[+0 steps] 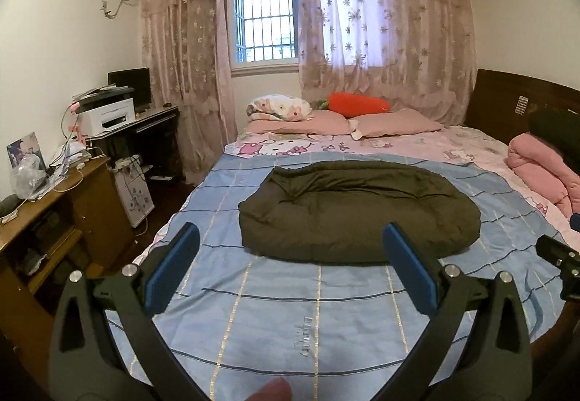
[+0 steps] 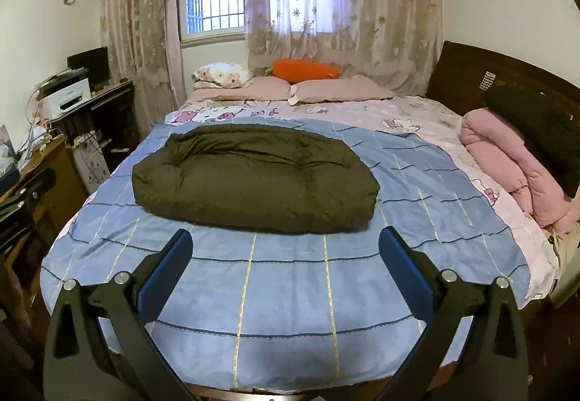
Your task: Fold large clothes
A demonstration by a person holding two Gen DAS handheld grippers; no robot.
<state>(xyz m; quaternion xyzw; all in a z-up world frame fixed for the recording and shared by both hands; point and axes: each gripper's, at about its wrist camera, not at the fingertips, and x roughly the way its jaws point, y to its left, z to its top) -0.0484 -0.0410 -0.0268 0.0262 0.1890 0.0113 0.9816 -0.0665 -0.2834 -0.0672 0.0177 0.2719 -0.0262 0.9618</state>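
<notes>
A bed (image 1: 362, 328) with a blue checked sheet (image 2: 290, 292) filled the space ahead of both grippers. A dark olive padded coat (image 1: 359, 210), folded into a thick bundle, lay on the sheet just beyond the fingertips. The left gripper (image 1: 290, 241) hovered before it, fingers spread wide and holding nothing. The right gripper (image 2: 286, 245) hovered likewise, released and empty, with the coat ahead and slightly to its left.
</notes>
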